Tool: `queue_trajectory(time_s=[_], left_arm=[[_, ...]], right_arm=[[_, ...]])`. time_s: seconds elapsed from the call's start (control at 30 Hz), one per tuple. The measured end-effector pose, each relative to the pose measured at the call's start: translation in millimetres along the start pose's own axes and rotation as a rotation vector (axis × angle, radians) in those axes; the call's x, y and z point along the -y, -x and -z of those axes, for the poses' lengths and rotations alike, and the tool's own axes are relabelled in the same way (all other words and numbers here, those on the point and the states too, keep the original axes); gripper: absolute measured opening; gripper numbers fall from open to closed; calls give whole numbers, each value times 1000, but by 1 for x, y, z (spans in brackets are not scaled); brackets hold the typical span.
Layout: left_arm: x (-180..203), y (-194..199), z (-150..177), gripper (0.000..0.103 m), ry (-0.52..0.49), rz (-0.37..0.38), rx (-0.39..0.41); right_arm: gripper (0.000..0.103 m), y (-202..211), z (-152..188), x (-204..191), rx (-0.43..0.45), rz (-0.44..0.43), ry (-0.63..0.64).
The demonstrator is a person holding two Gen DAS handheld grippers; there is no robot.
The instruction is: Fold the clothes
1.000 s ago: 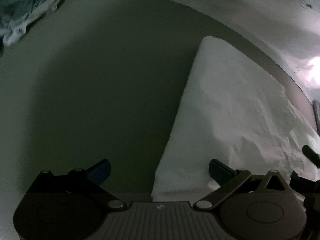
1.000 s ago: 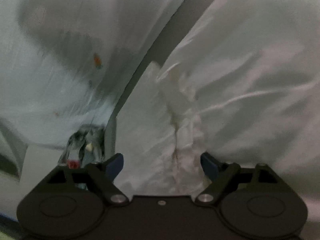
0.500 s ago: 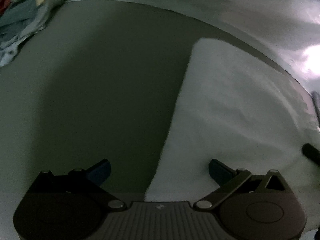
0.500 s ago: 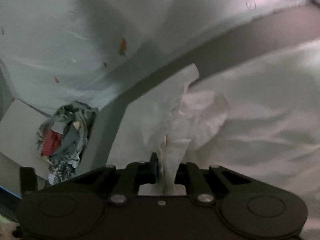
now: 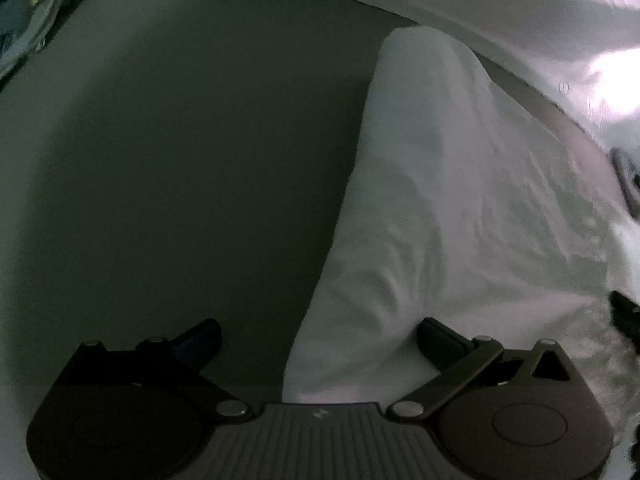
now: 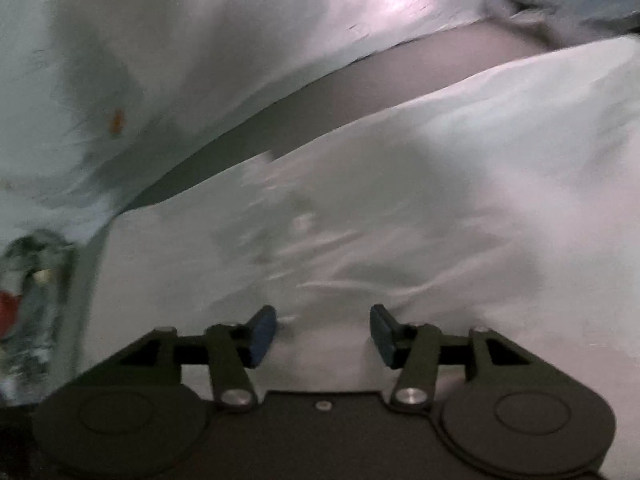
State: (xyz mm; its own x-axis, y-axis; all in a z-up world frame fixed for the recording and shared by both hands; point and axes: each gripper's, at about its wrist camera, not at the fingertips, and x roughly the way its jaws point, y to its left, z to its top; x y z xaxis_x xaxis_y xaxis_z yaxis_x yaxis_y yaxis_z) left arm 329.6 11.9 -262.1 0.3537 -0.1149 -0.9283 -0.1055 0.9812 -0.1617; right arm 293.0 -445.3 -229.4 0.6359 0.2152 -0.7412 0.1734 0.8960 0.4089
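A white garment (image 5: pixel 460 216) lies on the dark grey table (image 5: pixel 180 160), with a long folded edge running away from me in the left wrist view. My left gripper (image 5: pixel 318 338) is open, with the garment's near left edge between its fingers. In the right wrist view the same white garment (image 6: pixel 400 208) fills most of the frame, wrinkled and blurred. My right gripper (image 6: pixel 322 334) is open just above the cloth, holding nothing.
A pile of mixed clothes sits at the table's far left (image 5: pixel 28 12) and shows at the left edge of the right wrist view (image 6: pixel 28 300). A pale sheet (image 6: pixel 160 60) lies beyond the table edge. A dark object (image 5: pixel 626 176) sits at the right edge.
My right gripper was shut on a bunched fold of the white garment half a second ago; it has now opened and the fold has dropped flat. The left gripper stayed open and shifted slightly.
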Motion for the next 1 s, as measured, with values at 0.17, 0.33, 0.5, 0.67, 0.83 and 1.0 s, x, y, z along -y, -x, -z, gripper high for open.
queue_trajectory(time_s=[0.17,0.33,0.5,0.67,0.83,1.0], left_arm=[[4,0,6,103,-21,-30,4],[5,2,11,103,-26,-46,9],[3,4,15,103,-26,-48,10],[0,8,22,103,-26,-51,25],[-3,11,26,103,-27,-52,23],[-6,14,31,103,-27,-50,30]], right_arm=[[72,44,2,47,169,101,-134],[75,90,15,111,325,242,-326],[75,109,39,155,379,264,-517],[77,111,55,178,394,322,-630],[79,105,48,202,455,217,-727],[79,89,22,216,493,177,-726]])
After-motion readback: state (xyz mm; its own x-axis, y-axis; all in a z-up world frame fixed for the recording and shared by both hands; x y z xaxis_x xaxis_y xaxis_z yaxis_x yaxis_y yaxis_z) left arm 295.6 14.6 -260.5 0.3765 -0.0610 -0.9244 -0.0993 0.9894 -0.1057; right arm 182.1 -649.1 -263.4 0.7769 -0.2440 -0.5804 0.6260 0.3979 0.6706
